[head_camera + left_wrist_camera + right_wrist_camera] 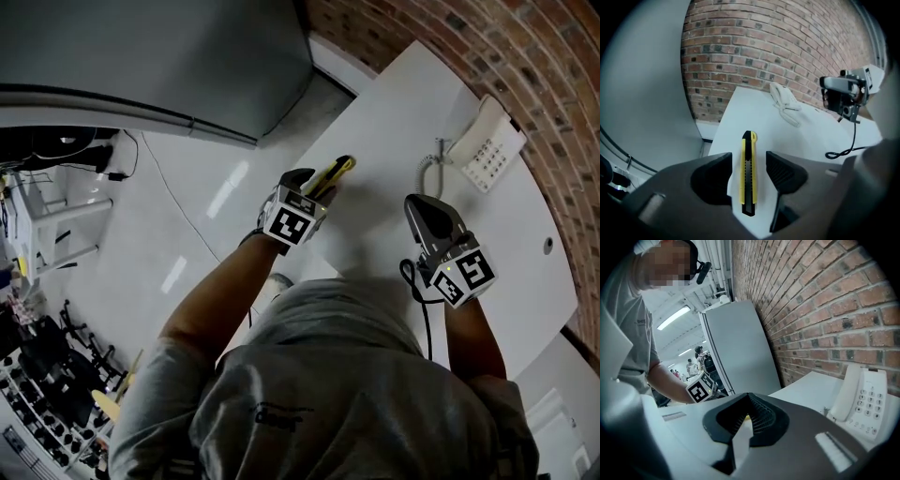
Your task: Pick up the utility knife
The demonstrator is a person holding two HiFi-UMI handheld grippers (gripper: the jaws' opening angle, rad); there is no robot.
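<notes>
Left gripper point(749, 159) jaws spread astride the utility knife point(748, 180), likely light, stiff, slick; pinch mid-handle. Right gripper point(748, 398) jaws pressed together.

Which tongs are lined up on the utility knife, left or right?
The left tongs: open, straddling the yellow-and-black utility knife on the white table, pads not touching. The right tongs are shut and empty.

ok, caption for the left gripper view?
Open fingers of the left gripper straddle the yellow utility knife on the white table.
</notes>
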